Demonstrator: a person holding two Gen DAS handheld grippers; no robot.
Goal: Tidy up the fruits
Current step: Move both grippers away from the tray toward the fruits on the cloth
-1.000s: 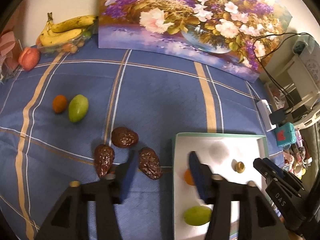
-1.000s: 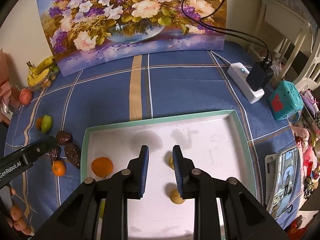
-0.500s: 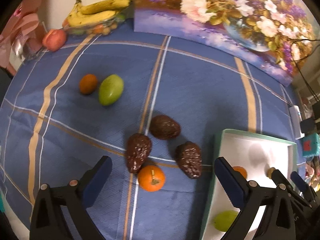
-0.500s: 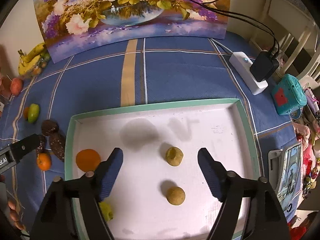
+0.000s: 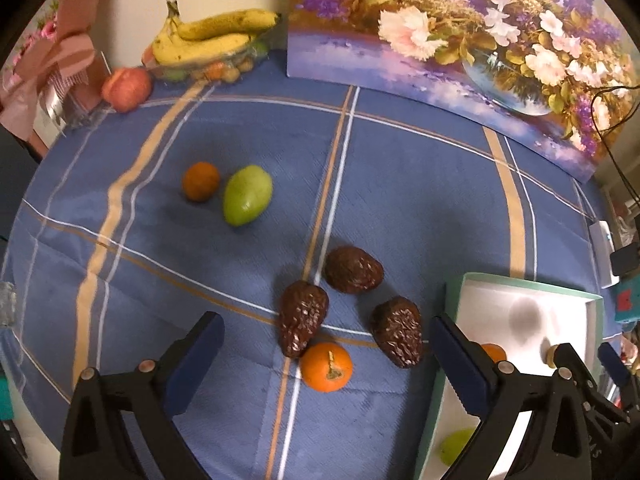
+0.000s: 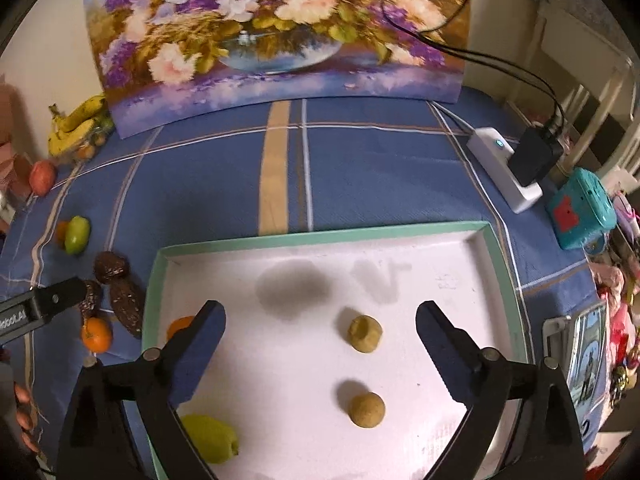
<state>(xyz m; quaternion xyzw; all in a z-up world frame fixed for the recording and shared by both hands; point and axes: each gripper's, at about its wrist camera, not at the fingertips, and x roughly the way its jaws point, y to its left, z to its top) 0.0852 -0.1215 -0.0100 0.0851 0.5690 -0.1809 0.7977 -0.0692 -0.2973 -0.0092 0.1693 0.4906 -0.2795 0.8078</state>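
My left gripper [image 5: 326, 346] is open and empty above an orange [image 5: 326, 366] on the blue cloth, with three dark wrinkled fruits [image 5: 303, 318] around it. A green fruit [image 5: 247, 194] and a second orange [image 5: 200, 181] lie farther left. My right gripper [image 6: 320, 332] is open and empty over the white tray [image 6: 320, 236], which holds two tan round fruits [image 6: 365, 333], a green fruit [image 6: 212, 440] and an orange [image 6: 180, 326]. The left gripper's finger [image 6: 56, 296] shows at the left in the right wrist view.
A bowl of bananas [image 5: 208, 46] and a red apple [image 5: 126, 89] stand at the back left. A flower painting [image 6: 280, 36] leans along the back. A white power strip with a charger [image 6: 516, 168] and a teal box [image 6: 582, 208] sit right of the tray.
Both grippers have opened from shut. The left gripper let go of the orange, which now lies on the cloth, and drew back to the left. The right gripper pulled back a little.
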